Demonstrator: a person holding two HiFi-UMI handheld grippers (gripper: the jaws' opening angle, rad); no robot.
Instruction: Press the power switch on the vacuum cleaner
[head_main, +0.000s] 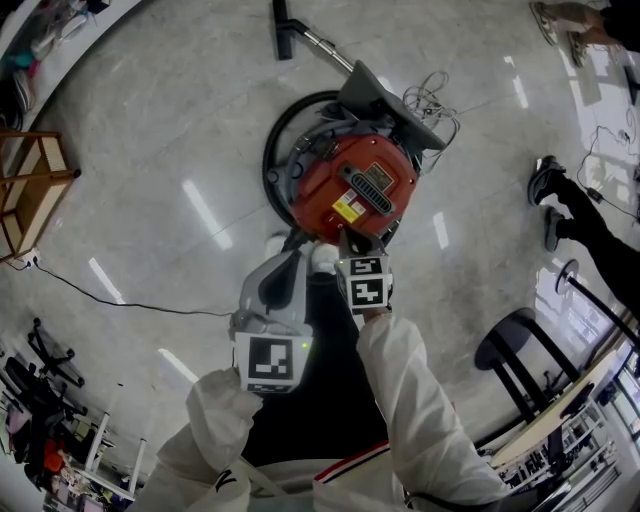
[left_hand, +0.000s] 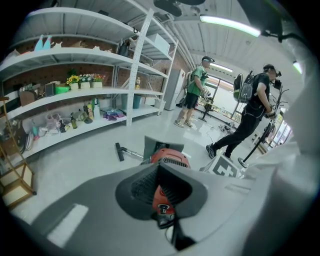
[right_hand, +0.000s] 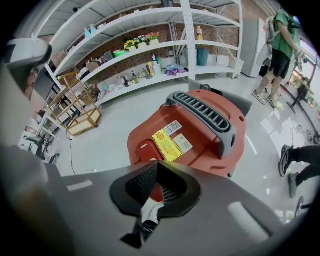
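Observation:
A red canister vacuum cleaner (head_main: 352, 183) with a grey handle sits on the pale floor ahead of me. In the right gripper view its red power switch (right_hand: 145, 150) lies beside a yellow label. My right gripper (right_hand: 157, 163) is shut and empty, with its tip at the switch's near edge; whether it touches is unclear. In the head view the right gripper (head_main: 352, 238) reaches the vacuum's near rim. My left gripper (head_main: 297, 246) is also shut and empty, beside it on the left and short of the vacuum (left_hand: 169, 157), as the left gripper (left_hand: 159, 164) view shows.
The vacuum's hose loops round its left side to a floor nozzle (head_main: 283, 28). A tangle of cable (head_main: 432, 95) lies behind it. A wooden rack (head_main: 30, 190) stands at far left and a black stool (head_main: 512, 345) at right. People (left_hand: 251, 107) stand nearby, and long shelves (left_hand: 75, 95) line the wall.

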